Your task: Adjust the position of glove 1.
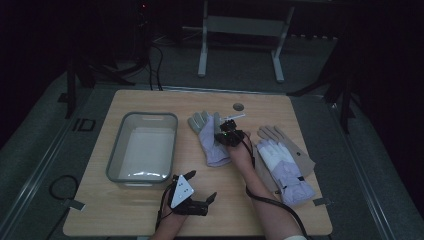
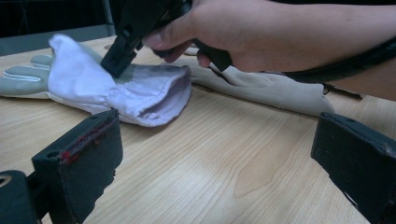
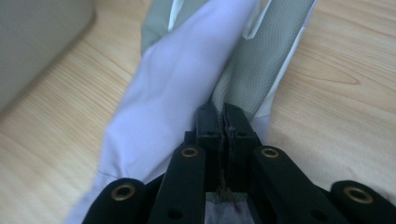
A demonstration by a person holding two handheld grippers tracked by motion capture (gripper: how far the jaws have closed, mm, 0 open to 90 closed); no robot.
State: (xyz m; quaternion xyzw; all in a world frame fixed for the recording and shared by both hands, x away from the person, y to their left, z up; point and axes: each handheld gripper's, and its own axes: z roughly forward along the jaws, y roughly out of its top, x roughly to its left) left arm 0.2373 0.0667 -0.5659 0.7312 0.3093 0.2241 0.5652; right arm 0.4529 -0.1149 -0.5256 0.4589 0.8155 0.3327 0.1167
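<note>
Pick-up step: right gripper (image 3: 223,122) is pinched closed on the left glove (image 1: 210,139), lying mid-table just right of the grey bin (image 1: 142,149). Left gripper (image 2: 210,154) idles open, near edge. Next, probably: lift clear, carry left over the bin.

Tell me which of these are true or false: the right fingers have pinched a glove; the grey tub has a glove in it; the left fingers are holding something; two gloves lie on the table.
1. The right gripper has its fingers pinched on the left glove. True.
2. The grey tub has a glove in it. False: it is empty; both gloves lie on the table.
3. The left gripper holds something. False: its fingers stand wide apart over bare wood.
4. Two gloves lie on the table. True: the second glove lies right of the pinched one.
</note>
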